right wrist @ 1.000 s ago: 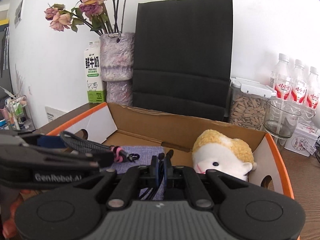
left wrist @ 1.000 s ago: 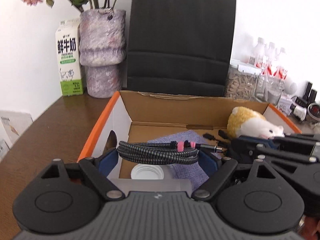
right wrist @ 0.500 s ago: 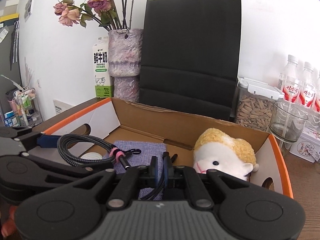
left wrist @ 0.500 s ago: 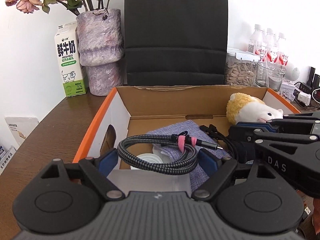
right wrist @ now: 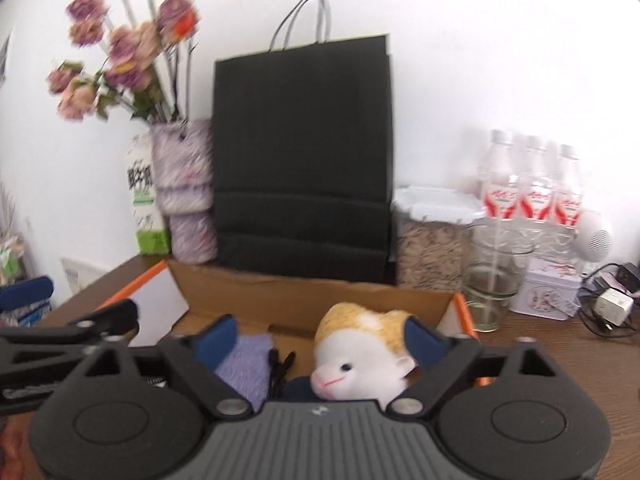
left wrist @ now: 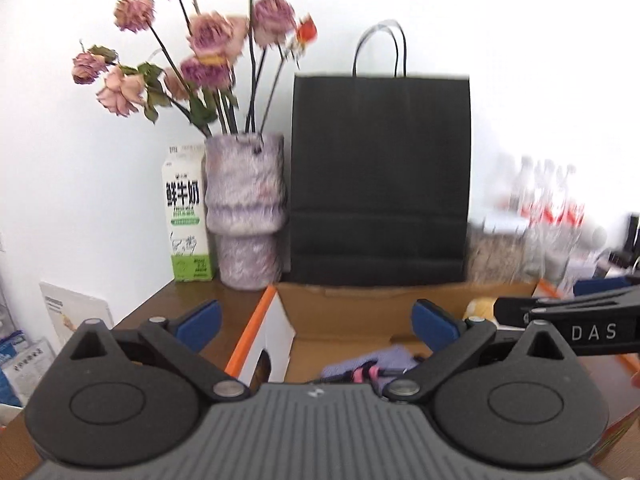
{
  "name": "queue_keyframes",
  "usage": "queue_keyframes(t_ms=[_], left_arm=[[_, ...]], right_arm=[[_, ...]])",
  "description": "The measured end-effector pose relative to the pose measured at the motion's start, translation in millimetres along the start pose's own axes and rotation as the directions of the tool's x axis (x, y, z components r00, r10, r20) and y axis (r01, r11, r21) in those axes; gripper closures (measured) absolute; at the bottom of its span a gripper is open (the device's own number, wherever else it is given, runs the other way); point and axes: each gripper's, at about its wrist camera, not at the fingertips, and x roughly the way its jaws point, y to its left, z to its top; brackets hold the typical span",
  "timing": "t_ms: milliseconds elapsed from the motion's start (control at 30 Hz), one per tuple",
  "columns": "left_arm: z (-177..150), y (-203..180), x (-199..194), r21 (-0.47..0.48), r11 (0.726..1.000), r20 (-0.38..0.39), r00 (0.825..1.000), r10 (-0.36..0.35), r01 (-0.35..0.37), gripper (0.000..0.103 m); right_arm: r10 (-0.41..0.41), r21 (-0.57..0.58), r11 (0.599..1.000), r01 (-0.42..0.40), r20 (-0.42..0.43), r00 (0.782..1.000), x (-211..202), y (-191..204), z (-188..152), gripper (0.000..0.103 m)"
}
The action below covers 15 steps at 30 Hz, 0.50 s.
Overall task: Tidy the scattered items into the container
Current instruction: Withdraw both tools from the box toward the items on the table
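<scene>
The cardboard box with orange edges [left wrist: 256,324] [right wrist: 304,296] stands on the brown table. Inside lie a purple cloth [left wrist: 384,360] [right wrist: 244,360], a cable with a pink tie [left wrist: 364,374], black cable ends [right wrist: 280,364] and a plush toy with a yellow head [right wrist: 360,356] [left wrist: 480,308]. My left gripper [left wrist: 316,322] is open and empty, raised above the box's near left side. My right gripper [right wrist: 320,338] is open and empty, above the box, with the plush toy seen between its fingers. Each gripper shows at the edge of the other's view.
Behind the box stand a black paper bag [left wrist: 380,176] [right wrist: 304,160], a vase of dried roses [left wrist: 246,208] [right wrist: 186,188] and a milk carton [left wrist: 186,216]. A seed jar [right wrist: 432,236], a glass [right wrist: 494,276], water bottles [right wrist: 532,184], a tin [right wrist: 550,292] and chargers [right wrist: 612,304] are at the right.
Both grippers have opened and risen. The coiled cable held by the left gripper now lies in the box. The right gripper let go of the black cable ends.
</scene>
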Motion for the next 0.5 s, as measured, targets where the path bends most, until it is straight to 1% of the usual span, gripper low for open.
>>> queue_keyframes(t_ms=[100,200,300,400,500], left_arm=[[7.0,1.6,-12.5,-0.017,1.000,0.045,0.999,-0.001,0.002,0.000],[8.3,4.4,-23.0,-0.032,0.999,0.070,0.998,-0.005,0.007,0.000],[5.4,9.1,-32.2,-0.043,0.999,0.073,0.997,-0.011,0.015,0.000],[-0.9,13.3,-38.8,-0.048,0.999,0.068,0.997,-0.019,0.023,0.000],[-8.8,16.5,-43.0,-0.071,0.997,0.036,0.999,-0.029,0.031,0.000]], right_arm=[[0.044,0.033,0.998,-0.044,0.004,0.999,-10.5,-7.0,4.3,0.002],[0.044,0.015,0.999,-0.044,0.025,0.999,-24.4,-3.8,4.9,0.000],[0.060,-0.006,0.998,-0.060,0.035,0.998,-38.6,0.1,3.4,0.000],[0.057,-0.036,0.998,-0.056,0.037,0.998,-51.8,6.3,-1.7,0.000],[0.042,-0.054,0.998,-0.040,0.034,0.999,-63.3,8.8,-7.8,0.000]])
